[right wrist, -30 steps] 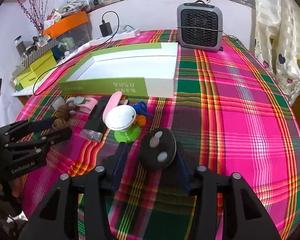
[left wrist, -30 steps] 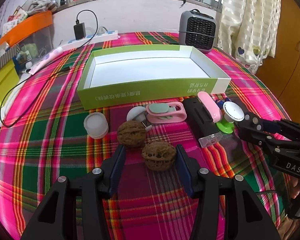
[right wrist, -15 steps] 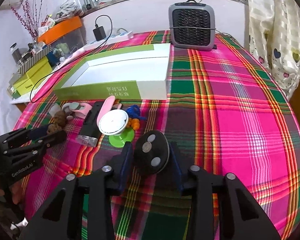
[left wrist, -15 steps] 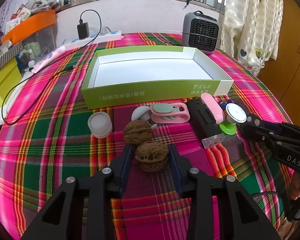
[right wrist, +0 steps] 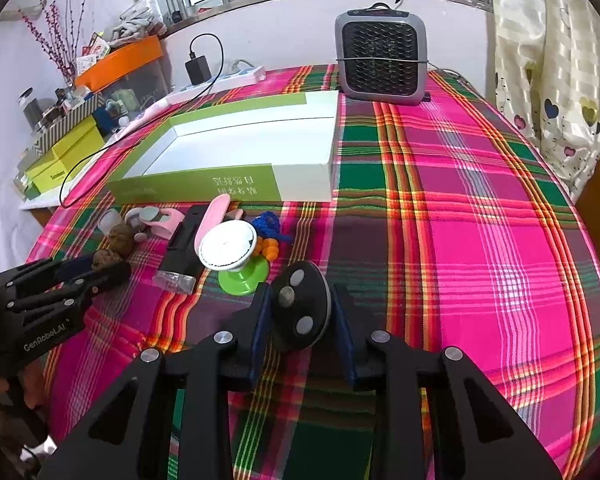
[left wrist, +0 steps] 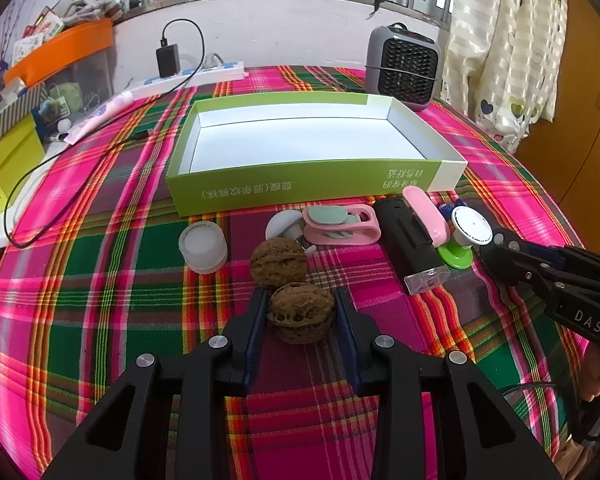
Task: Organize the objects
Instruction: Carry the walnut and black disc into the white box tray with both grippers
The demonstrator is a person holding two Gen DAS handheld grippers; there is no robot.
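Closing on a walnut point(left wrist: 301, 312), your left gripper point(left wrist: 301, 310) has its jaws narrowing, with both blue pads already against the shell's sides. That walnut rests on the plaid tablecloth point(left wrist: 100, 264), touching a second walnut point(left wrist: 278, 262) just behind it. Your right gripper point(right wrist: 300, 312) is likewise closing, its pads at both sides of a black disc point(right wrist: 300, 306) with three round metal studs, which stands on edge on the cloth. Between the two grippers lie a black rectangular device point(left wrist: 412, 244), a pink case point(left wrist: 424, 216) leaning on it, and a white dial on a green base point(right wrist: 236, 256). Beside the walnuts sit a pink clip point(left wrist: 340, 226) and a small white cap point(left wrist: 203, 246). Behind this row lies the open green box point(left wrist: 300, 188), its white interior holding nothing. A grey heater point(right wrist: 382, 58) stands at the far edge of the table.
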